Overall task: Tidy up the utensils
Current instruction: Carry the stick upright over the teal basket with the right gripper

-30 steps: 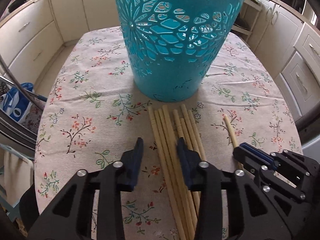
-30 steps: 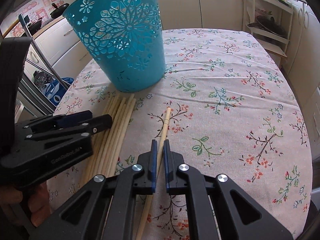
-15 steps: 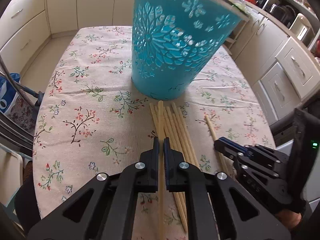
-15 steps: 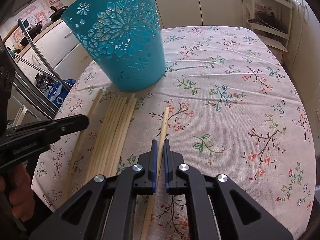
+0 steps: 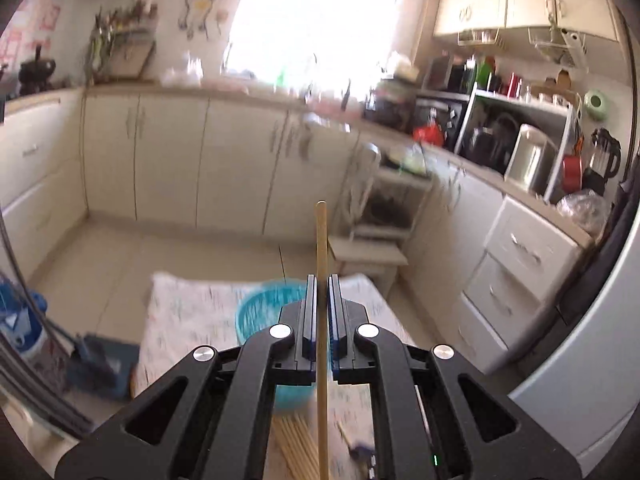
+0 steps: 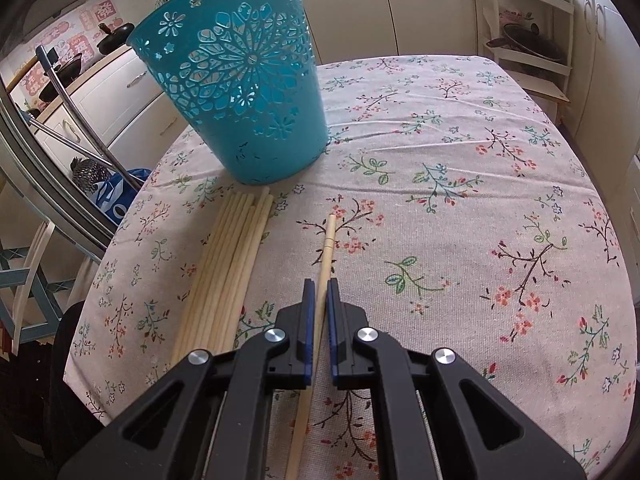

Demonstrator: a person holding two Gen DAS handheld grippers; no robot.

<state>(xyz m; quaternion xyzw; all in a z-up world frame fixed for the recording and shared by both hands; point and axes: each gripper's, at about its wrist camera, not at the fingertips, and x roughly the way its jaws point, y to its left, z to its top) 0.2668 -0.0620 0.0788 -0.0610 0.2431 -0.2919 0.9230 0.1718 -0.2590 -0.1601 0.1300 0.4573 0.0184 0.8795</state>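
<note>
1 chopstick (image 5: 321, 248) is clamped between the pads of the left gripper (image 5: 320, 300), raised above the teal basket (image 5: 256, 316). Another chopstick (image 6: 329, 248), lying on the tablecloth (image 6: 460, 168) beside a bundle (image 6: 228, 268), is pinched by the closed right gripper (image 6: 319, 304)

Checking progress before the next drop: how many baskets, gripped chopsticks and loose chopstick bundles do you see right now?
Teal basket: 1
Chopsticks gripped: 2, left chopstick in left gripper, right chopstick in right gripper
Loose bundle on the cloth: 1, sticks too packed to count
Total: 4
</note>
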